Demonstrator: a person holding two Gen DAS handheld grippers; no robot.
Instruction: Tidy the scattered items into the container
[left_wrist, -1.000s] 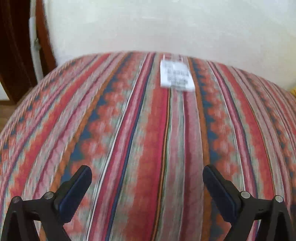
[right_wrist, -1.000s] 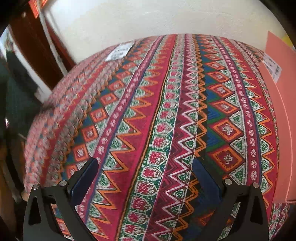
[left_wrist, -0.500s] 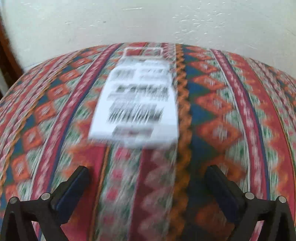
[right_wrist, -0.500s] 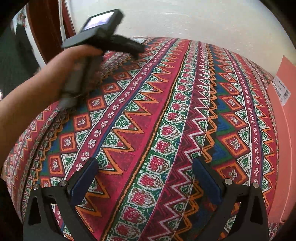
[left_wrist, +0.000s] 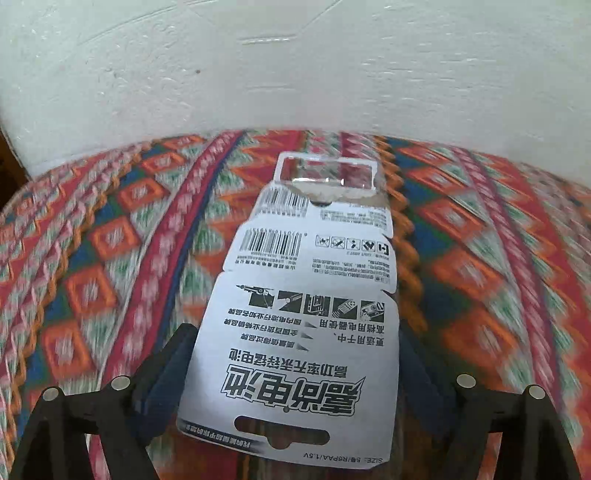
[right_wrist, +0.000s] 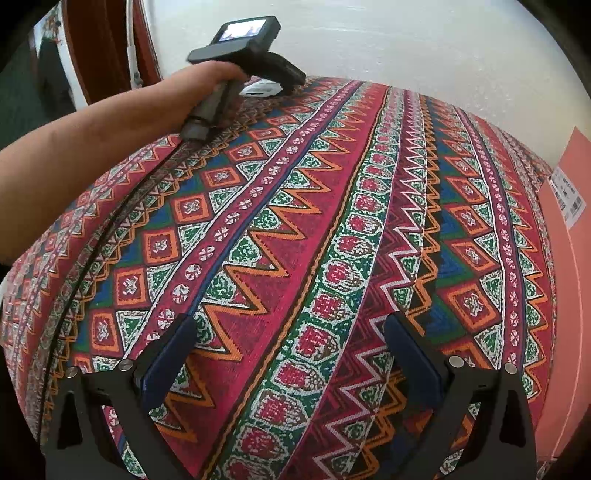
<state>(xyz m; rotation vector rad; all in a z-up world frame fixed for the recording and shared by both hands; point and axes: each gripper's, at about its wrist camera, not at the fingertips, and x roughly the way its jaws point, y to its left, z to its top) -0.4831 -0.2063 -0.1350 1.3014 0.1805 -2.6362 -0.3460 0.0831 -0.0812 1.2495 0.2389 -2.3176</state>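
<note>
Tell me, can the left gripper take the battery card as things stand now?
Probably yes. The battery card lies flat on the patterned cloth between the fingers of the left gripper, whose jaws have just been closing on it. Nothing blocks it, though firm contact is unclear.

This looks like a room in a home. A woven cloth (right_wrist: 295, 258) in red, green, blue and orange zigzag and diamond bands covers the work surface, which meets a rough white plastered wall (left_wrist: 295, 66) at twelve o'clock. At ten o'clock in the right wrist view stands dark red-brown wooden door trim (right_wrist: 107, 48).
</note>
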